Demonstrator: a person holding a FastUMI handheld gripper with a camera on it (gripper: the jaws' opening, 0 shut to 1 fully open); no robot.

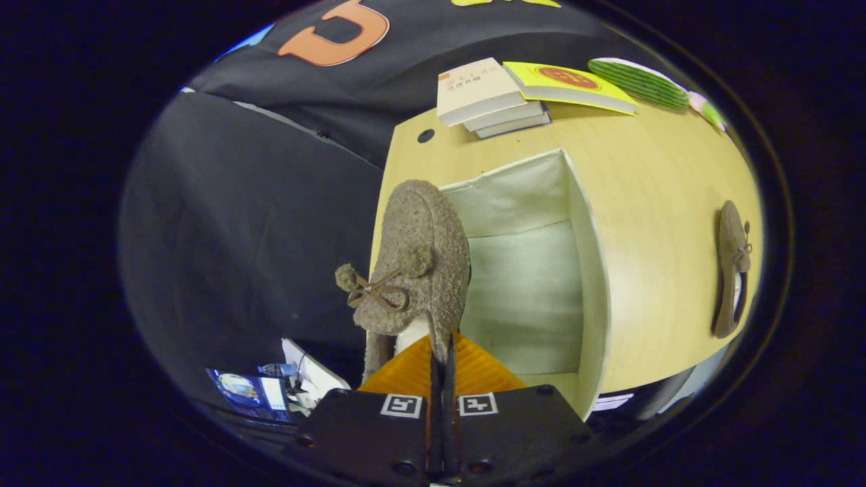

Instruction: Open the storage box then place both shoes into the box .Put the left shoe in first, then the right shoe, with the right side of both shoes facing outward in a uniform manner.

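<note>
Jaws (441, 352) clamped on shoe (414, 264) heel edge, shoe hanging at open box's (587, 284) left wall, second shoe (732, 277) on counter (656, 203); risk: thin pinch slips, shoe drops outside.

Held shoe (421, 260) crowds the box's (587, 270) left wall; its remaining interior lies open.

The gripper (440, 352) pinches a shoe (416, 260) by its rim, held at the box's (585, 270) nine o'clock edge. The box sits on the table (663, 203); books (497, 95) lie at its twelve, a second shoe (732, 270) well apart at three
</note>
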